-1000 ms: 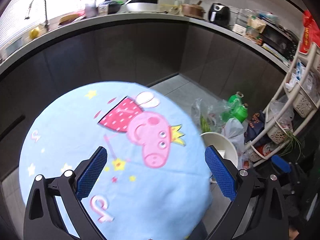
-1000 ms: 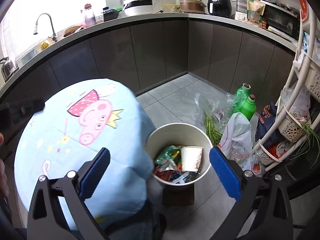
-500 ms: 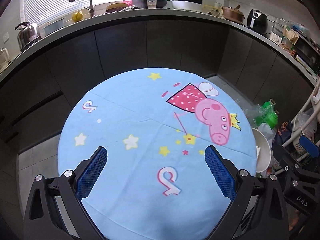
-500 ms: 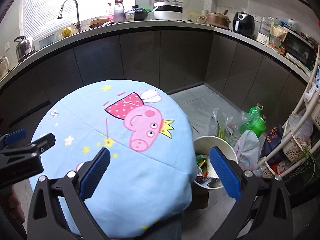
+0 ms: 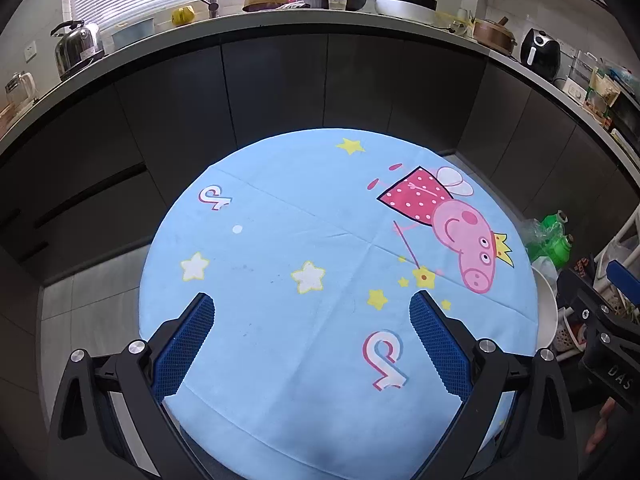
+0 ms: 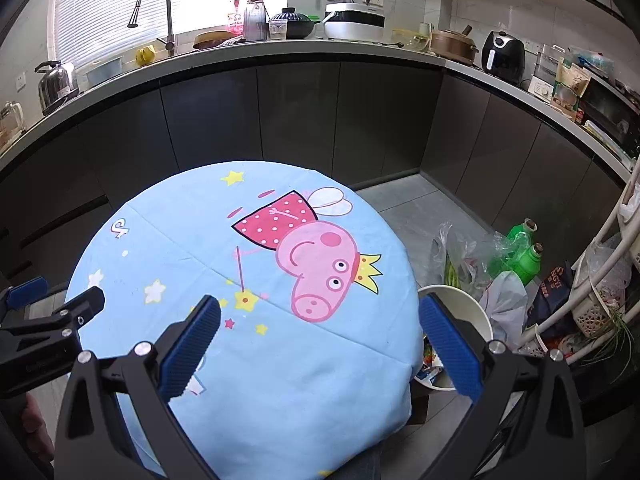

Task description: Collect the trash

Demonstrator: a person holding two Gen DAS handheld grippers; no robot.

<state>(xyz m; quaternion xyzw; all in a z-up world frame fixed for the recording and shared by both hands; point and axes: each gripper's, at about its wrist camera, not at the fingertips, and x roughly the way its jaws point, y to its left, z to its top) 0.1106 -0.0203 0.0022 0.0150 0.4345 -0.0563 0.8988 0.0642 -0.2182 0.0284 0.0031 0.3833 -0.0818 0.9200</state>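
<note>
A round table under a light blue cartoon-pig cloth [image 5: 320, 240] fills the left wrist view. My left gripper [image 5: 312, 308] hangs open above its near half, nothing between the blue pads. My right gripper [image 6: 320, 308] is also open and holds nothing, over the table's right side [image 6: 248, 280]. The white trash bin [image 6: 464, 304] stands on the floor just right of the table, mostly hidden by the cloth edge, with some colourful wrappers [image 6: 430, 360] showing inside. In the left wrist view only the bin's rim [image 5: 549, 312] shows. Each gripper shows at the edge of the other's view.
Green bottles [image 6: 520, 256] and plastic bags [image 6: 468, 252] sit on the floor behind the bin. A white basket rack [image 6: 600, 264] stands at the far right. Dark cabinets [image 6: 296, 120] under a cluttered counter [image 6: 280, 46] curve behind the table. A hand [image 5: 600, 428] shows at the lower right.
Both views have swung left from the bin onto the table. The bin has slid to the right edge and the cloth now fills the middle. Both grippers stayed open.
</note>
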